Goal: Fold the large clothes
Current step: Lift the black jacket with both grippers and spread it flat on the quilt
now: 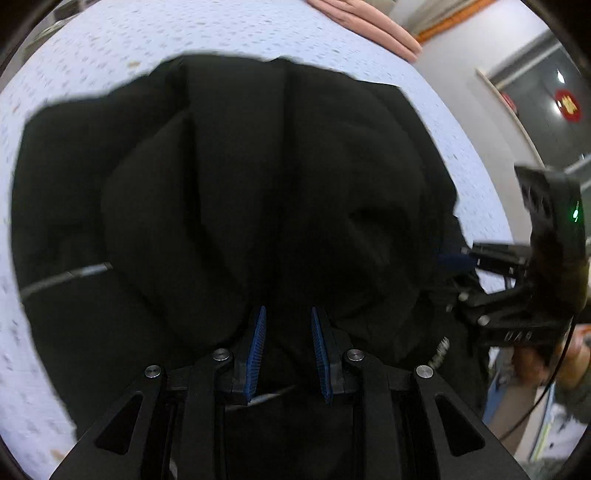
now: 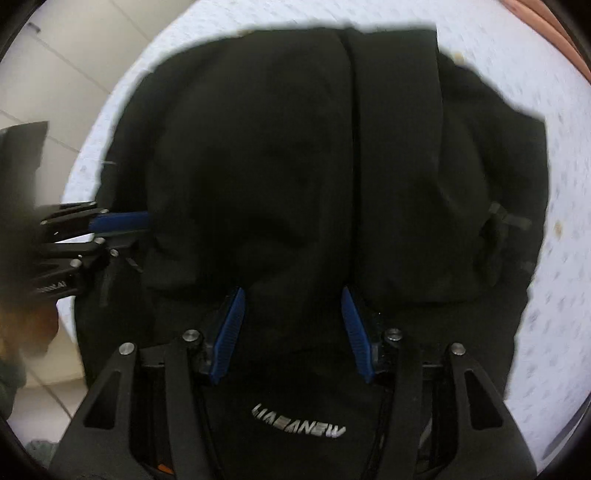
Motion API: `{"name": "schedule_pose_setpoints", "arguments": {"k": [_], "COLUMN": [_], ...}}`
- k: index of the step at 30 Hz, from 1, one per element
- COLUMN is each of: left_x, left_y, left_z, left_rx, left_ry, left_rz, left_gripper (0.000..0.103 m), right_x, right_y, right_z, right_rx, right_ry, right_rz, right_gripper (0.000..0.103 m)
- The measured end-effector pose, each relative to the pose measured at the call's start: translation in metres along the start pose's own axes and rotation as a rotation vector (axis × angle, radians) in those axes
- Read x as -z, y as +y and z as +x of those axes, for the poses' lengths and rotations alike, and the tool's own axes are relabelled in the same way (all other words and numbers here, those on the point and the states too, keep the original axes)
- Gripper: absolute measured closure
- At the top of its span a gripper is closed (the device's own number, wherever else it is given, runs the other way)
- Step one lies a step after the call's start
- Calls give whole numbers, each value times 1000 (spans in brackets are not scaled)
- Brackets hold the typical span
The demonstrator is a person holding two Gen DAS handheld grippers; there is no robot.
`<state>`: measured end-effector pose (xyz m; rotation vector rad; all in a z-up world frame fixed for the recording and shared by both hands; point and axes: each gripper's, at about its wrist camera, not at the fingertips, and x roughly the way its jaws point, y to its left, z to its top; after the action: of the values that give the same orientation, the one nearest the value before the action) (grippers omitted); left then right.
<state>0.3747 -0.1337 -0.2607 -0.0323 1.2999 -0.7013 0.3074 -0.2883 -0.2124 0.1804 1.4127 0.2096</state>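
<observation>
A large black garment (image 1: pixel 258 166) lies bunched in thick folds on a white dotted tablecloth (image 1: pixel 92 48). My left gripper (image 1: pixel 288 310) points down at it, its blue pads close together with a fold of the black fabric pinched between them. In the right wrist view the same garment (image 2: pixel 295 147) fills the picture, with silver lettering (image 2: pixel 298 421) near the bottom. My right gripper (image 2: pixel 293 291) stands open above it, pads wide apart and not pressing on the cloth. Each gripper shows in the other's view: the right gripper (image 1: pixel 454 260) at the garment's right edge, the left gripper (image 2: pixel 122 221) at its left edge.
A folded pink cloth (image 1: pixel 369 18) lies at the table's far edge. A hand (image 1: pixel 532 365) holds the right gripper beyond the table's right side. Tiled floor (image 2: pixel 55 92) shows past the left edge. White tablecloth (image 2: pixel 554 258) borders the garment all round.
</observation>
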Motion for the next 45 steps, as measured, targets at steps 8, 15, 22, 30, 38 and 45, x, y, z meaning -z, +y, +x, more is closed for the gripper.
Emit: {"name": "schedule_pose_setpoints", "arguments": {"k": [8,15,22,30,38,45], "left_x": [-8,-31,-48,-40,-2,26], "left_y": [5,0,15,27,-13,-24], "left_z": [-16,-91,-52,-54,-105,-47], "left_rx": [8,28,-38,-12,67,25], "left_ry": [-8,-180,-186,-177,-228,-156], "left_rz": [-28,-33,-127,-155,-72,-104], "left_gripper": [77,62,60,72,61,61], "right_x": [-16,-56,-92,-73,-29,-16], "right_y": [-14,-31,-57,-89,-38,-11], "right_z": [-24,-90,-29,-40,-77,-19], "right_rx": [-74,-39,14,-97,-52,54], "right_ry": [9,-209,-137,-163,-201,-113], "right_rz": [88,118,242,363,201,90], "right_gripper": [49,42,48,66,41,42]}}
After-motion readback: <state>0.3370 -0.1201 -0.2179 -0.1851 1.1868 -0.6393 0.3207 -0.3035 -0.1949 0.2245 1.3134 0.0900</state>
